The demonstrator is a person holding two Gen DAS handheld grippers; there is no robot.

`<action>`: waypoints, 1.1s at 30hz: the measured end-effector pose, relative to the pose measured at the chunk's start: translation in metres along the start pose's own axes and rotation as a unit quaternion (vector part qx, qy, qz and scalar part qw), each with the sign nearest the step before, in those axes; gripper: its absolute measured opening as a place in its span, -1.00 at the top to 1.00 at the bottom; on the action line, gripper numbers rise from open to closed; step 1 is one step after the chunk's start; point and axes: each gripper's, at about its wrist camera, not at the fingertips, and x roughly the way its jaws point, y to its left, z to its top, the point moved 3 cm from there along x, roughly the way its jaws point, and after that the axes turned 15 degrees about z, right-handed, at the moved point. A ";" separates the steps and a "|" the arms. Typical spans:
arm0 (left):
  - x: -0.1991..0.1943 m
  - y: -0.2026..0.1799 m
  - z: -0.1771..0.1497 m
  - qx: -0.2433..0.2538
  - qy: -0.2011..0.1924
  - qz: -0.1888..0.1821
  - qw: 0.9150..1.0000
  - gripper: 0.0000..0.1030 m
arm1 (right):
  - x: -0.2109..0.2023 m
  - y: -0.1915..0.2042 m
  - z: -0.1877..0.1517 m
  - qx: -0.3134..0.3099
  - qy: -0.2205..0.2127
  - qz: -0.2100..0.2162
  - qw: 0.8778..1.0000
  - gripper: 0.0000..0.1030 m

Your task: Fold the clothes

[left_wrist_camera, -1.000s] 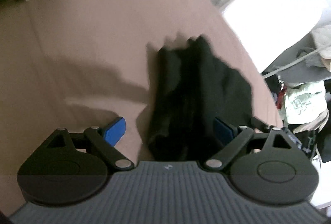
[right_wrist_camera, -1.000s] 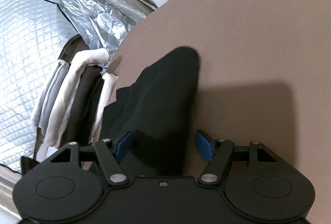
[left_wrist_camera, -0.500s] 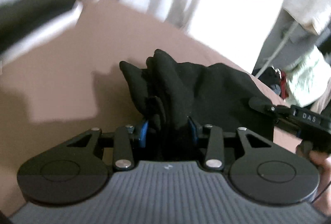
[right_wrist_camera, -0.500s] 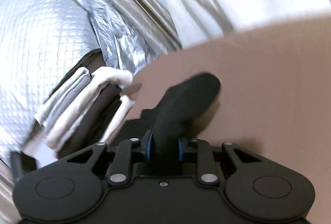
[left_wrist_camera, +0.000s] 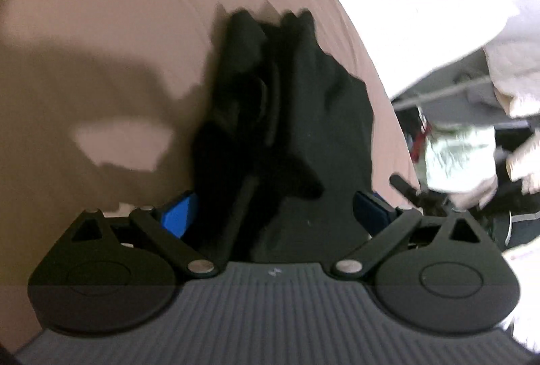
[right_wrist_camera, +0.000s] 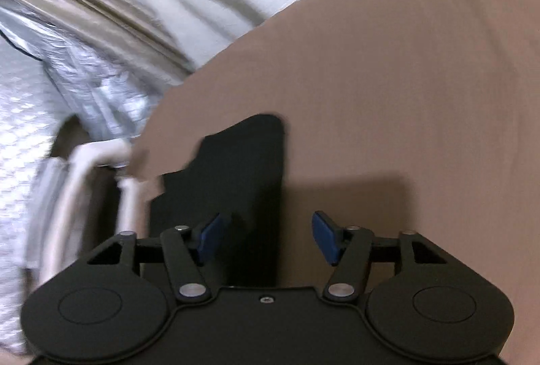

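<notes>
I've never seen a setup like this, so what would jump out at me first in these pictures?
A crumpled black garment lies on a brown sheet, dark against it. Both the left gripper and right gripper sit open over it, blue pads spread. Silver quilted foil shines beyond the sheet's edge.

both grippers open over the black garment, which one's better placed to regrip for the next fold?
Left, probably. The left gripper has bunched black garment filling the gap between its open jaws. The right gripper straddles only a flat edge, with bare brown surface under its right finger.
</notes>
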 end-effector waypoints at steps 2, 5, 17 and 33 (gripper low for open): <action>0.006 -0.006 -0.003 0.024 -0.005 0.028 0.999 -1.00 | 0.006 -0.001 -0.005 0.022 0.026 0.032 0.999 -0.35; 0.015 -0.019 -0.004 0.060 -0.033 0.082 0.994 -1.00 | 0.024 -0.002 -0.017 0.034 0.049 0.027 0.998 -0.36; -0.009 0.006 0.010 -0.043 -0.079 0.019 0.996 0.16 | 0.056 0.014 -0.036 -0.075 0.055 0.074 0.993 0.28; -0.024 -0.023 -0.002 0.098 -0.085 0.150 0.980 -0.76 | 0.046 0.051 -0.042 -0.146 0.070 -0.033 0.986 0.22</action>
